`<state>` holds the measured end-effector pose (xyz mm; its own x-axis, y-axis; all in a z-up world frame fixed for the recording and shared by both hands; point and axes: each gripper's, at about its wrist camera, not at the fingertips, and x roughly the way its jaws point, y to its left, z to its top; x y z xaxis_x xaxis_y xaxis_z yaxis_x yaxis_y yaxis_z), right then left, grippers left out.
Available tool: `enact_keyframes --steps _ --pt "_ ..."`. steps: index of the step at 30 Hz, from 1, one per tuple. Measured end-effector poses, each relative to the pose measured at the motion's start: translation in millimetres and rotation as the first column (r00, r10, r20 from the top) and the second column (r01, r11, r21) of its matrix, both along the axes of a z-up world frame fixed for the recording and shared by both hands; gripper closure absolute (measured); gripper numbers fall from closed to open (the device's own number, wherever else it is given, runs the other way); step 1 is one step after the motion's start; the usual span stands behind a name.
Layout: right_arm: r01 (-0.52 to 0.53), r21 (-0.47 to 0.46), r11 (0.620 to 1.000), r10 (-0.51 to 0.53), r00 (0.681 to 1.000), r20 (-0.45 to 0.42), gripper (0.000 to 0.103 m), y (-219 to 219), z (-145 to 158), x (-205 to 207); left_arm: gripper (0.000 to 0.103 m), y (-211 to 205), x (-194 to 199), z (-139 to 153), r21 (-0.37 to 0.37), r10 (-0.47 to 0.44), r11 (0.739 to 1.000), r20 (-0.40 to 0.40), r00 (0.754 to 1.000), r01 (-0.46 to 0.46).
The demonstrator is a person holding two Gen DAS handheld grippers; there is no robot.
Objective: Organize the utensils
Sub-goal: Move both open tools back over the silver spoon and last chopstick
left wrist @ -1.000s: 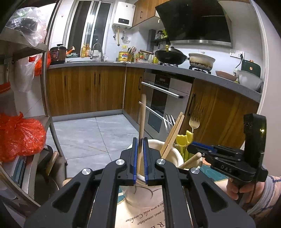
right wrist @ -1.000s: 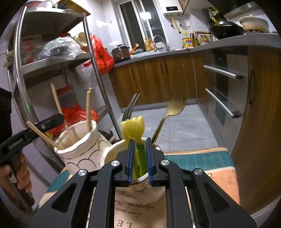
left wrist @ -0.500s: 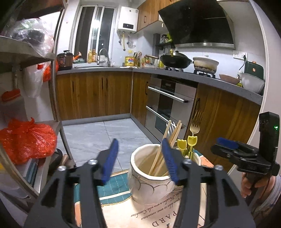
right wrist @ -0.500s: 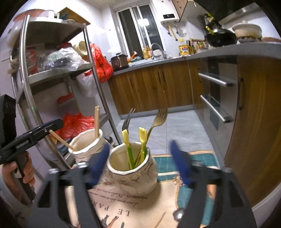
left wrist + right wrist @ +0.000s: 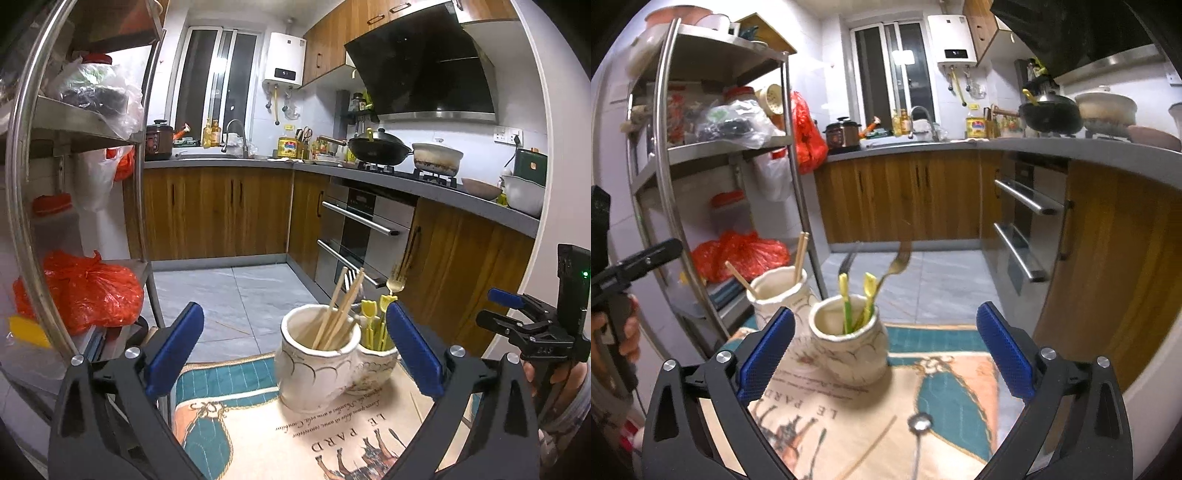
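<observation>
Ceramic holders sit side by side, touching, on the printed cloth (image 5: 871,417) of the table. Left holder (image 5: 314,373) has the wooden chopsticks (image 5: 338,306) leaning in it; right holder (image 5: 849,350) has the yellow-topped green picks (image 5: 844,299) and forks (image 5: 895,264) — fork heads are blurred. Left gripper (image 5: 295,347): jaws have just been opening, now spread wide, nothing pressed between the pads; its holder shows in the gap beyond the tips. Right gripper (image 5: 884,345): same, jaws just opened wide, clear of its holder. Loose on the cloth nearer the right gripper — one spoon (image 5: 918,432) and one single chopstick (image 5: 868,448).
</observation>
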<state>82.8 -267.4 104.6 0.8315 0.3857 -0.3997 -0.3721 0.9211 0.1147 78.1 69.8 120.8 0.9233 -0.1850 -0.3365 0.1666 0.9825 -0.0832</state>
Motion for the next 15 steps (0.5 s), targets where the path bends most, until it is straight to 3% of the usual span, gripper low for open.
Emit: enact_keyframes --steps 4,15 --pt "0.014 -0.027 1.0 -0.015 0.999 -0.029 0.005 -8 -10 -6 0.006 -8 -9 -3 0.018 0.01 1.0 -0.023 1.0 -0.009" --pt "0.039 -0.134 0.99 -0.065 0.978 -0.197 0.005 -19 -73 -3 0.006 -48 -24 -38 -0.005 -0.099 0.995 -0.122 0.988 0.099"
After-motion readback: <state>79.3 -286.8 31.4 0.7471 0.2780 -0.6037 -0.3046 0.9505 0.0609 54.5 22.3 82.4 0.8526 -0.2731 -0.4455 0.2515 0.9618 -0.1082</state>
